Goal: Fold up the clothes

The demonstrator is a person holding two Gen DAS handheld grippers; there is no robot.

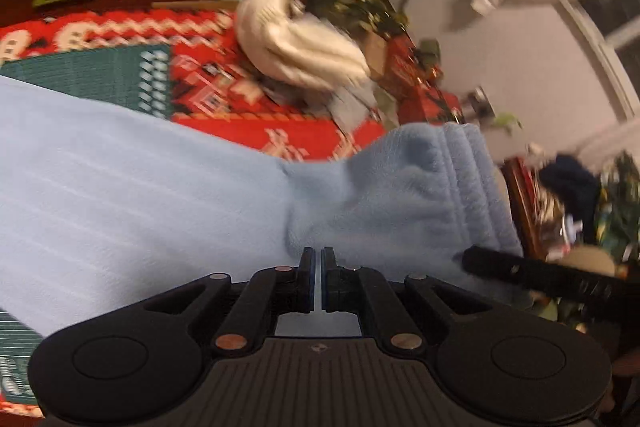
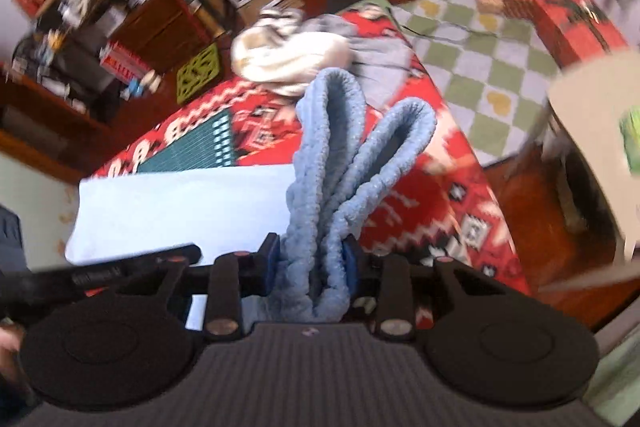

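Both tongs grip one pale blue fleece garment (image 1: 160,195) above a red patterned cloth (image 1: 280,135).

Left tongs (image 1: 319,257) are pinched nearly flat on a thin fold of the fleece. Right tongs (image 2: 310,253) stand partly apart, clamped on the bunched ribbed waistband (image 2: 340,147), whose loops stick up past the pads. A cream garment (image 2: 288,61) lies heaped farther back on the red cloth.
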